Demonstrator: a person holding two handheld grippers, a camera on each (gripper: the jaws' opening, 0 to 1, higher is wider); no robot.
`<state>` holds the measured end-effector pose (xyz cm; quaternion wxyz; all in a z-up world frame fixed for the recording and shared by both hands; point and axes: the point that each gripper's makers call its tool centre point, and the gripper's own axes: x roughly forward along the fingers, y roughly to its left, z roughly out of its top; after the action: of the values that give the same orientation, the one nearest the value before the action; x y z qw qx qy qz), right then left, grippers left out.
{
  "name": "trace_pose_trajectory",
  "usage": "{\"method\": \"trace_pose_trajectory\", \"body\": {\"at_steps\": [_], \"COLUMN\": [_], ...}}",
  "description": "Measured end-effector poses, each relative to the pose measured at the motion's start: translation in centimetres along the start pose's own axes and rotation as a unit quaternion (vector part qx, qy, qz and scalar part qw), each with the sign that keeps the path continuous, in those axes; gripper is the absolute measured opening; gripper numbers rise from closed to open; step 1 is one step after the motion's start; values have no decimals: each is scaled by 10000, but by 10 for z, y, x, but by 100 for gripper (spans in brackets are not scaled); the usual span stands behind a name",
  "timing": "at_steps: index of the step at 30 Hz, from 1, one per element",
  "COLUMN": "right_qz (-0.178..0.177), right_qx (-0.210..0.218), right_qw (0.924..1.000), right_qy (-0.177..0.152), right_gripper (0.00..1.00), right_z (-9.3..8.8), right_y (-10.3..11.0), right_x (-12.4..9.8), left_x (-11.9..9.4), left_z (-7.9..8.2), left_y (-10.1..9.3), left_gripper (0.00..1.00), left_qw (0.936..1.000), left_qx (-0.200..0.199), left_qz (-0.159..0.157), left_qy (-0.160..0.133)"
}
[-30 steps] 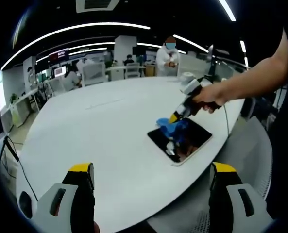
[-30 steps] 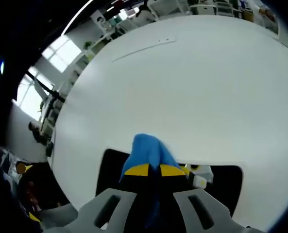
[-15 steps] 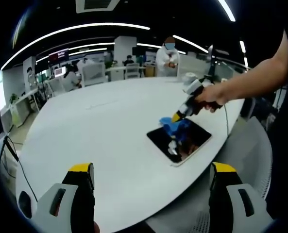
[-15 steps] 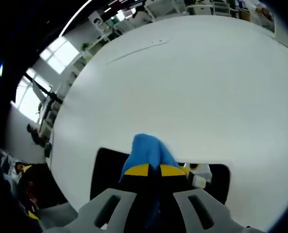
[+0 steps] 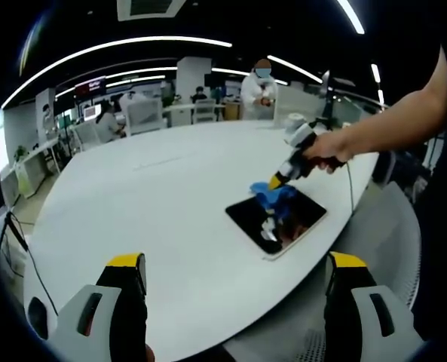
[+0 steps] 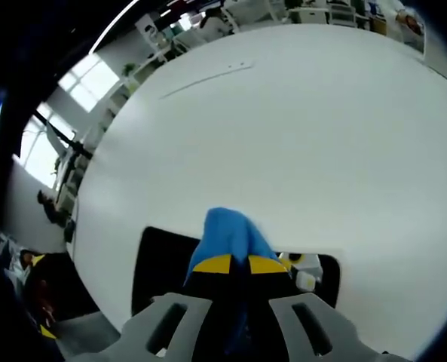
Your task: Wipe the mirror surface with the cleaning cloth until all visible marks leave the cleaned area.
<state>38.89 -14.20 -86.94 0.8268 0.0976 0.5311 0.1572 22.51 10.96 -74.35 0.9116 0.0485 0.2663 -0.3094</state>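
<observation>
The blue cloth, clamped by the right gripper, has been drawn slightly across the mirror near the table's right edge; wiping continues. The left gripper is held spread, empty.

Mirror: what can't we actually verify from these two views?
- Marks on the mirror: too small in the left gripper view, and its glass shows only dark reflections.
- Contact between cloth and glass: in the right gripper view, the right gripper covers it.
- Mirror's near edge: hidden behind that gripper's body in the same view.
</observation>
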Motion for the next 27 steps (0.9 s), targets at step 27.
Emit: {"method": "trace_pose_trajectory", "body": {"at_steps": [27], "right_qz": [-60], "right_qx": [-85], "right_qw": [9997], "right_qy": [-231], "right_gripper": [1], "right_z": [-34], "right_y": [5], "right_x": [-17], "left_x": [-1], "left_z": [-2], "left_y": [-10], "left_gripper": [99], "left_qw": [10000], "left_qx": [-55], "left_qz": [-11], "left_qy": [-32]}}
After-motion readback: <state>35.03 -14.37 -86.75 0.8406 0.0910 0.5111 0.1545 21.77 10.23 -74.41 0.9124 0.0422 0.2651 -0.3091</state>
